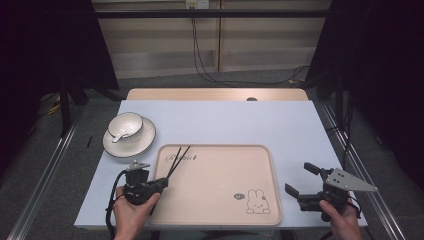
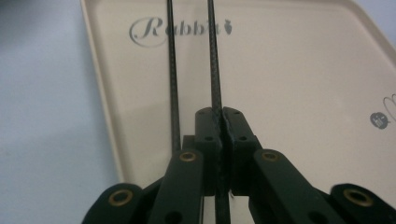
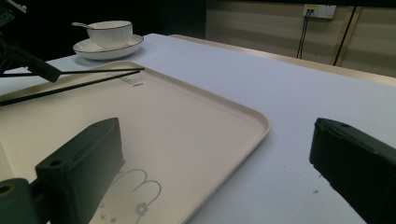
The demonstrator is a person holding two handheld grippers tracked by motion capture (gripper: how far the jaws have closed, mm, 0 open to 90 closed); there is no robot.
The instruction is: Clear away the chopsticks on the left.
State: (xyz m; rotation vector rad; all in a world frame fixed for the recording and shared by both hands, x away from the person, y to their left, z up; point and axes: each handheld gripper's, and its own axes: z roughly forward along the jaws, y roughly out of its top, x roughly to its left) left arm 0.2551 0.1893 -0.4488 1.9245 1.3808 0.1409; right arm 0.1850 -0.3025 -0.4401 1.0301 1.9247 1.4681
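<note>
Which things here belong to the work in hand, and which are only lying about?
In the work:
- chopsticks, one pinched in the shut left hand-held gripper, the other beside it
- tray, under the chopsticks

Lying about:
- bowl with spoon, on a saucer
- right hand-held gripper, open, holding nothing

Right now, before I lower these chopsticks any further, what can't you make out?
- Second chopstick: left gripper view, its near end hidden behind the left claw; whether it is gripped is unclear.
- Chopstick tips: cut off by that view's top edge.
- Spoon bowl: high view, too small.
- Tray print: right gripper view, hidden by the right claw.
</note>
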